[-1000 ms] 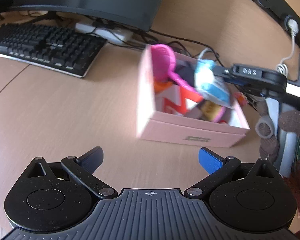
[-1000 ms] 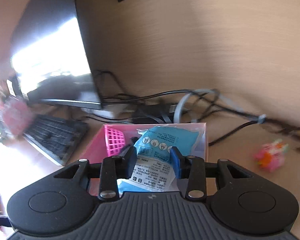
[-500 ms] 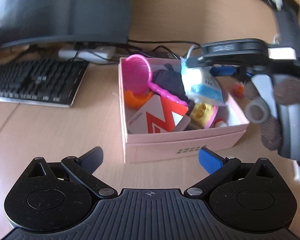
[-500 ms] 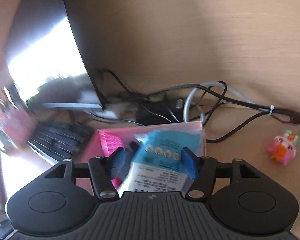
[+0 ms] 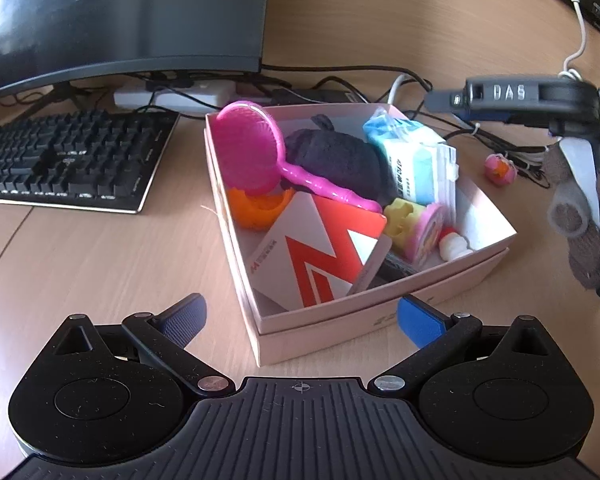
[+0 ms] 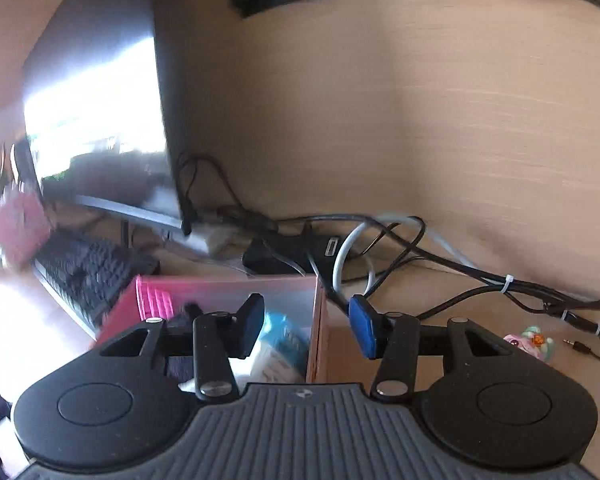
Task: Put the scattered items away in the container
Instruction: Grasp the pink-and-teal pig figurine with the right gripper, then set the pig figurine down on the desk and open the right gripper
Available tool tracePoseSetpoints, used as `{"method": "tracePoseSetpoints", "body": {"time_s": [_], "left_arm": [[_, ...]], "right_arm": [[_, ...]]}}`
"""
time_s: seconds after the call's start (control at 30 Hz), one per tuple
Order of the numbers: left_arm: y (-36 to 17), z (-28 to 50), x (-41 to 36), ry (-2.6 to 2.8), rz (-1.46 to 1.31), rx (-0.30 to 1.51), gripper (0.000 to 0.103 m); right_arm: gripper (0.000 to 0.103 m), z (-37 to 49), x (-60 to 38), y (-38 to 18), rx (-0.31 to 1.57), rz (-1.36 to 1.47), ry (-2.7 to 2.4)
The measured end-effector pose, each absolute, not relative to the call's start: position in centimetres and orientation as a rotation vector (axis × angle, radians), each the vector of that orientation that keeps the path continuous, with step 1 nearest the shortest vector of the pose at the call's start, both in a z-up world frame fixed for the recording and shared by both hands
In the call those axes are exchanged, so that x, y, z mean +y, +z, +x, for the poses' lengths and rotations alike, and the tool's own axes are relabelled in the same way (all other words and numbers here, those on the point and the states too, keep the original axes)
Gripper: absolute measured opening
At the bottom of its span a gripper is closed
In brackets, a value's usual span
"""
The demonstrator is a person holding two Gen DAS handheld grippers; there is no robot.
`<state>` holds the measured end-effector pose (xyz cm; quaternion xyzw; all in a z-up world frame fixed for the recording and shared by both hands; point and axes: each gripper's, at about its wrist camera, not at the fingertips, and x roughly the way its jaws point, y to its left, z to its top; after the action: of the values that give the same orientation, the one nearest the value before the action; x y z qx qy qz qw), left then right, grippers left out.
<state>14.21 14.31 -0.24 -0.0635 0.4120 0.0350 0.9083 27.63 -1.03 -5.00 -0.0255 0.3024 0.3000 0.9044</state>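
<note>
A pink box point(image 5: 380, 308) on the wooden desk holds a pink brush point(image 5: 248, 148), a dark plush point(image 5: 336, 156), a blue-and-white packet point(image 5: 412, 160), a red-and-white card point(image 5: 312, 256) and small toys. My left gripper point(image 5: 300, 316) is open wide, and the box's near corner lies between its fingers without touching them. My right gripper point(image 6: 307, 324) hovers over the box's far right corner; its jaws are closing with nothing between them, the packet point(image 6: 284, 340) lying below. A small pink toy point(image 6: 532, 342) lies on the desk right of the box.
A black keyboard point(image 5: 68, 160) and monitor point(image 5: 120, 12) stand left of the box. Tangled cables point(image 6: 420, 248) and a white power strip point(image 5: 172, 96) run behind it. A gloved hand point(image 5: 580, 216) holds the right gripper at the right edge.
The right gripper let go of the blue packet, which now lies in the box, and shifted right. The left gripper came closer to the box and rolled.
</note>
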Motion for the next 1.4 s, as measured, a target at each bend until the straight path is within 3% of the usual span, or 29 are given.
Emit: {"method": "tracePoseSetpoints", "body": {"time_s": [0.13, 0.3, 0.4, 0.43, 0.67, 0.73, 0.77, 0.83, 0.87, 1.27, 1.4], "left_arm": [[-0.5, 14.6, 14.6, 0.06, -0.119, 0.841, 0.103], [-0.4, 15.3, 14.3, 0.043, -0.035, 0.803, 0.103], [-0.4, 16.0, 13.9, 0.009, -0.011, 0.796, 0.103], [-0.5, 16.1, 13.7, 0.007, -0.003, 0.79, 0.103], [-0.1, 14.9, 13.5, 0.058, -0.041, 0.802, 0.103], [0.0, 13.7, 13.4, 0.055, -0.065, 0.802, 0.103], [0.0, 12.8, 13.4, 0.053, -0.07, 0.8, 0.103], [0.0, 11.2, 13.2, 0.053, -0.059, 0.796, 0.103], [-0.2, 10.5, 13.0, 0.051, -0.048, 0.795, 0.103], [-2.2, 3.9, 13.5, -0.077, -0.086, 0.838, 0.103], [-2.4, 3.5, 13.8, -0.082, -0.116, 0.845, 0.103]], "right_arm": [[0.049, 26.7, 0.3, -7.5, 0.635, -0.164, 0.599], [0.049, 25.5, -1.2, -5.9, 0.563, -0.092, 0.567], [0.058, 25.4, -4.0, -5.1, 0.484, -0.052, 0.425], [0.066, 25.8, -4.8, -5.4, 0.481, -0.061, 0.361], [0.074, 32.6, -8.6, -10.2, 0.624, -0.06, 0.122], [0.071, 33.9, -8.8, -11.1, 0.659, -0.052, 0.106], [0.059, 34.2, -8.9, -11.2, 0.68, -0.045, 0.107], [0.048, 33.9, -9.0, -11.1, 0.702, -0.032, 0.108], [0.044, 33.0, -9.1, -10.8, 0.7, -0.026, 0.116], [0.044, 11.8, -6.8, -6.9, 0.724, -0.032, 0.484], [0.061, 6.7, -5.3, -6.8, 0.686, -0.032, 0.466]]}}
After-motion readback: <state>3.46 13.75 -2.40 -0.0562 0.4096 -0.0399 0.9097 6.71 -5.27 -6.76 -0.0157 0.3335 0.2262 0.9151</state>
